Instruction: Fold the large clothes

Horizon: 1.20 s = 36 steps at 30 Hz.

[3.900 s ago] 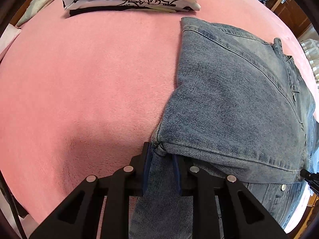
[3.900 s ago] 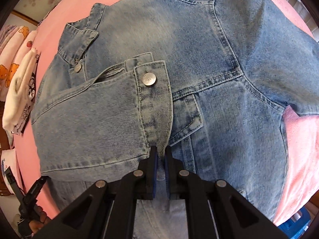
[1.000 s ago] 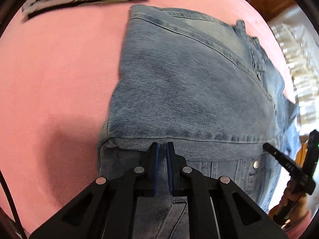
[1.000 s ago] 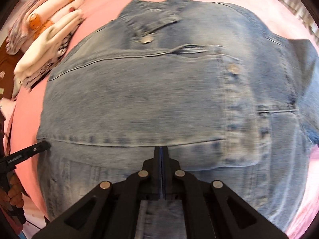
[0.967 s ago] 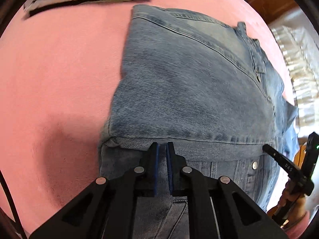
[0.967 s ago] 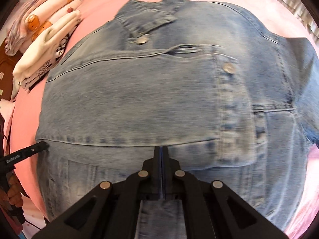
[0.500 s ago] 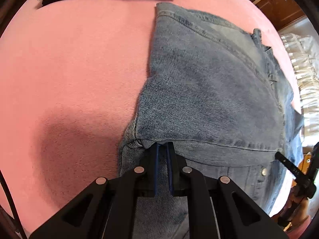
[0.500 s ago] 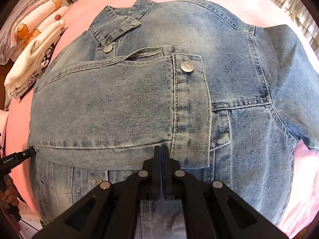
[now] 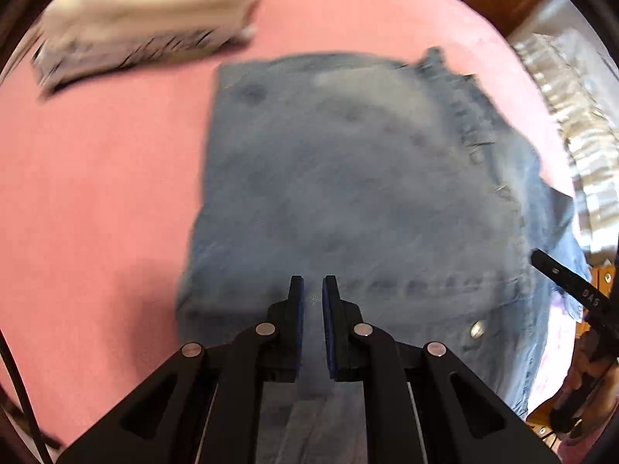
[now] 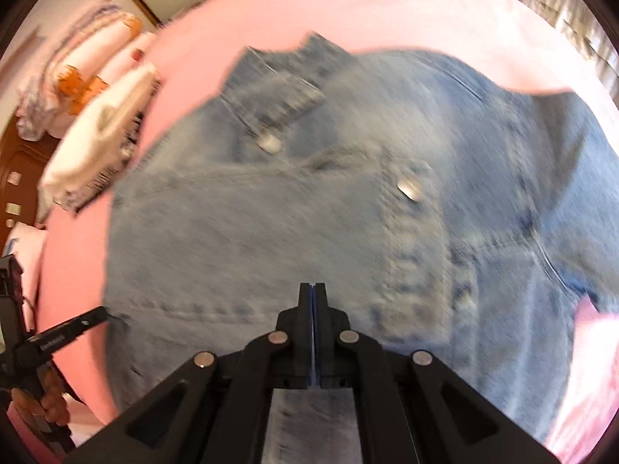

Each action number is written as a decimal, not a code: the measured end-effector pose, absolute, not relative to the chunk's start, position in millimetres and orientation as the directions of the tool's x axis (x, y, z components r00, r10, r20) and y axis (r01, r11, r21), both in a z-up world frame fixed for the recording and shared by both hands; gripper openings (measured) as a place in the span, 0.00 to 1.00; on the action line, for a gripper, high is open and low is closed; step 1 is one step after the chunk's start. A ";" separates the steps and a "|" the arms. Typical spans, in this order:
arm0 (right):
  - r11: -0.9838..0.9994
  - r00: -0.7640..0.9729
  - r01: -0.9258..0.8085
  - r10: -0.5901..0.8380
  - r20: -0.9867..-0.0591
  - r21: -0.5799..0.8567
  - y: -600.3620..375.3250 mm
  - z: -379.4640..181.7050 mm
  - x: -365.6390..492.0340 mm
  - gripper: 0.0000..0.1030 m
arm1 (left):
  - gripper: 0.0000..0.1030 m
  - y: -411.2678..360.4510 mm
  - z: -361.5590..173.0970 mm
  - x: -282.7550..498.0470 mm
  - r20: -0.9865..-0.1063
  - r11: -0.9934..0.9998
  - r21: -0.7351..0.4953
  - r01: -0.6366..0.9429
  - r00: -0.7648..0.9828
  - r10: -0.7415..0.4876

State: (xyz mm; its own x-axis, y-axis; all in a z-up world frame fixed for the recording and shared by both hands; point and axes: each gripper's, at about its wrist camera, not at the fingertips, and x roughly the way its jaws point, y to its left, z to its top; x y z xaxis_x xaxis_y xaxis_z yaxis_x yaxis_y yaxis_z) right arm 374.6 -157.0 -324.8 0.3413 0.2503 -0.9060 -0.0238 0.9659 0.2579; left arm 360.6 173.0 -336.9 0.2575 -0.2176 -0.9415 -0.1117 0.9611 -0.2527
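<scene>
My left gripper (image 9: 312, 290) is slightly spread, my right gripper (image 10: 313, 297) pressed together, both over the jacket (image 10: 309, 232), collar (image 10: 278, 89) toward the bed's (image 10: 348, 7) far edge.

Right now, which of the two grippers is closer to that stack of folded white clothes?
Left. The left gripper is over the jacket's edge on the side where the stack lies. The right gripper is further along the denim jacket, away from it.

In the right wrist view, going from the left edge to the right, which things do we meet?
Left tool → stack of folded clothes → denim jacket → bare pink blanket at the right edge.
</scene>
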 end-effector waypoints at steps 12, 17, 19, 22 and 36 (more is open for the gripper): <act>0.921 0.476 -0.207 0.389 -0.789 0.330 -76.5 -337.2 437.2 0.00 | 0.07 114.4 -355.3 457.5 -0.910 0.956 -0.293 0.024 0.299 -0.287; 0.904 0.475 -0.193 0.426 -0.770 0.381 -68.4 -355.4 449.5 0.00 | 0.08 108.0 -366.5 478.8 -0.901 0.951 -0.308 0.017 0.316 -0.298; 0.901 0.473 -0.187 0.431 -0.768 0.390 -64.5 -362.1 454.0 0.00 | 0.08 105.1 -369.2 486.1 -0.900 0.952 -0.306 0.009 0.322 -0.293; 0.899 0.472 -0.175 0.434 -0.768 0.400 -62.8 -368.6 456.6 0.00 | 0.08 106.4 -373.3 491.1 -0.899 0.950 -0.312 0.003 0.323 -0.297; 0.908 0.450 -0.144 0.415 -0.791 0.394 -92.8 -380.2 459.0 0.00 | 0.08 163.5 -376.6 499.9 -0.914 0.964 -0.251 -0.090 0.349 -0.206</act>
